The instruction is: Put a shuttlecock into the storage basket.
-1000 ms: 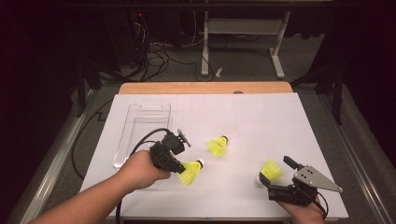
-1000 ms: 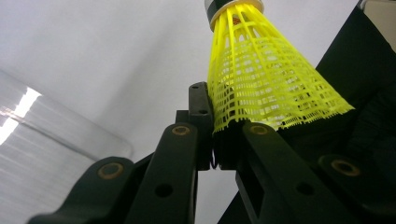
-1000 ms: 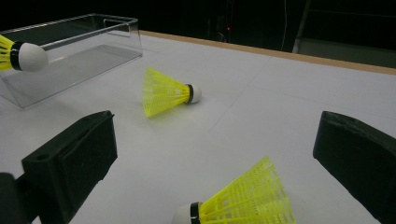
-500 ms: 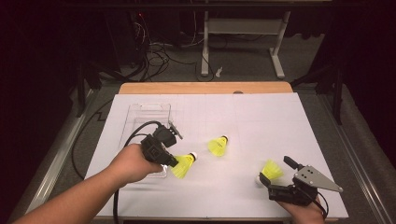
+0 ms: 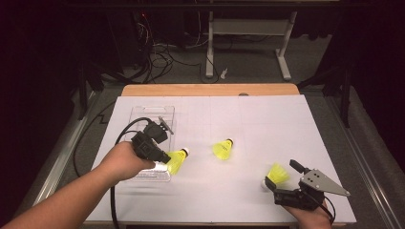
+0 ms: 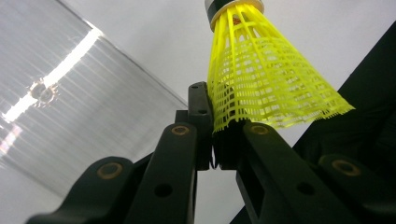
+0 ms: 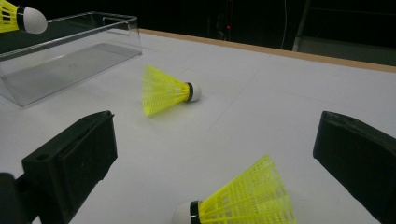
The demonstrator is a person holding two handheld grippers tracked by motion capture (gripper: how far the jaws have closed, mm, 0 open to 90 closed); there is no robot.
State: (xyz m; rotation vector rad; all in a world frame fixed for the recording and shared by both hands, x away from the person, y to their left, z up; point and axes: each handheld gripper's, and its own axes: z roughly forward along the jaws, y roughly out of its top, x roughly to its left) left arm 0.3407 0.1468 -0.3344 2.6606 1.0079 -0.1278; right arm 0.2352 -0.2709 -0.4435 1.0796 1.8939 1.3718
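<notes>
1. We see a clear plastic box [image 5: 143, 114] on the left part of the white counter [image 5: 267, 124]. In the high view its far part looks bare; the left hand [image 5: 122, 162] and its claw cover the near end, so we cannot tell what lies there.
2. In the right claw view the same box [image 7: 70, 51] stands open-topped at upper left, and the stretch of its floor that we can see carries nothing.
3. Our left claw [image 5: 165, 157] is clenched on a yellow shuttlecock [image 5: 177, 160], held at the box's near right corner. From the high view we cannot tell whether it is above the box or just beside it.
4. The left claw view gives the grip itself: the jaws pinch the rim of the yellow skirt [image 6: 261, 84], the cork end points away from the camera, and the ribbed clear floor of the box lies below to the left.
5. A second shuttlecock [image 5: 223, 149] lies on its side on the bare counter, apart from the box.
6. Our right claw [image 5: 282, 174] is released, its jaws wide apart. A third shuttlecock [image 5: 276, 175] lies between them on the counter; in the right claw view, neither jaw touches it [image 7: 243, 200].
</notes>
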